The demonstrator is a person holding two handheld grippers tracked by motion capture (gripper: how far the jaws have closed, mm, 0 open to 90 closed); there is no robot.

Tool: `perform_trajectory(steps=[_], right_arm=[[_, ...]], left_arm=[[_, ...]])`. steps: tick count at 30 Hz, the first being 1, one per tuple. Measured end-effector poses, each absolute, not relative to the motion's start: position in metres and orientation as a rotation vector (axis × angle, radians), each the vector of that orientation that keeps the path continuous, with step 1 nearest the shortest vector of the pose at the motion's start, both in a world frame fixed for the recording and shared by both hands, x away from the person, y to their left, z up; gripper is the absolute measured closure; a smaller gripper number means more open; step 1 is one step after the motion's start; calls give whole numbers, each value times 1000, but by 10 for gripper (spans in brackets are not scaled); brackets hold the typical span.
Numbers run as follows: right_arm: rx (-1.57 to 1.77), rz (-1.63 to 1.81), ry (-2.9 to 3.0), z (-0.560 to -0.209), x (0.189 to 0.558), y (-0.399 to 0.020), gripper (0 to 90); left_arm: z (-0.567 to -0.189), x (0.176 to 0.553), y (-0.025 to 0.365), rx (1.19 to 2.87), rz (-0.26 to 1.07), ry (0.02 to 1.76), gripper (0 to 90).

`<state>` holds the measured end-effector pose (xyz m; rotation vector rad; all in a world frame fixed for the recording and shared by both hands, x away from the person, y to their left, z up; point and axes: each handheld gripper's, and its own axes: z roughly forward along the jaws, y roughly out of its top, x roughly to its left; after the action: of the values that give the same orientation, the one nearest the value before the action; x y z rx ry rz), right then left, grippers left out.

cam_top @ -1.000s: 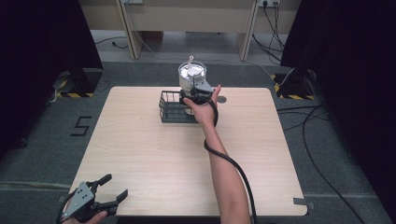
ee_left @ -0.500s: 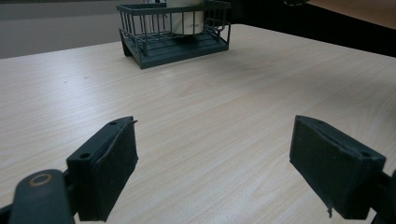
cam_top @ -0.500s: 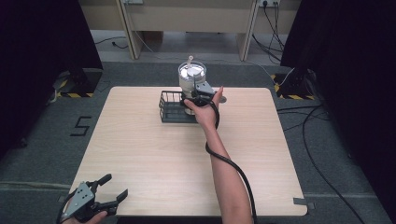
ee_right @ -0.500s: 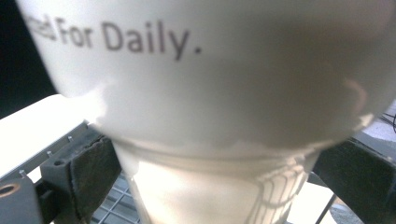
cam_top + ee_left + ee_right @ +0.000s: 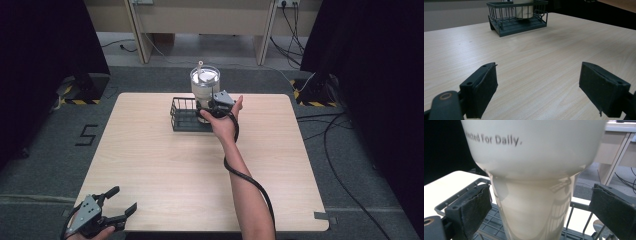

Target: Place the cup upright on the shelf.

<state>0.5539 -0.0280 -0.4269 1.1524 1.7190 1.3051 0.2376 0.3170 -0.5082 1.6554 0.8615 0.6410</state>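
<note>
1. At the near left corner of the table (image 5: 150, 165), the left gripper (image 5: 116, 203) is held idle just off the edge; jaws are spread wide, nothing between them.
2. Past the table's middle, toward the far edge, the right gripper (image 5: 210, 106) is held at the tumbler (image 5: 204, 86), which stands upright in the right part of the wire basket (image 5: 181, 116).
3. Jaws of the right gripper are seen parted, one pad (image 5: 475, 206) on each side of the tumbler's narrow lower stem; a gap is visible on both sides, so no grip is made yet.
4. Handling is judged as follows: body rigid, glossy and likely slippery; top-heavy, since the wide upper cup sits on a slim base; weight probably moderate, contents not readable. Tipping is a risk if it is taken too low.
5. Best hold is judged to be on the tapered stem just under the flare, where the jaws fit and the shoulder stops slipping.
6. Lid and straw (image 5: 200, 67) are shown from the high view; neither is readable from the gripper views.
7. Printed lettering (image 5: 492, 139) and pad clearance are given by the right gripper view.
8. Basket floor slats (image 5: 520, 26) and the tumbler base (image 5: 523, 11) resting inside are shown from the left gripper view.
</note>
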Motion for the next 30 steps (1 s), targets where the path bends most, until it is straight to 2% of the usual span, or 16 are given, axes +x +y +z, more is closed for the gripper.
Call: perform_trajectory(steps=[11,30], right_arm=[[1138,1325,1719,-417,540,-33,45],[1161,1351,1743,-425,507,-54,61]], left_arm=[[-508,238,317,1656,642,862,144],[-509,237,315,1662,644,860,144]])
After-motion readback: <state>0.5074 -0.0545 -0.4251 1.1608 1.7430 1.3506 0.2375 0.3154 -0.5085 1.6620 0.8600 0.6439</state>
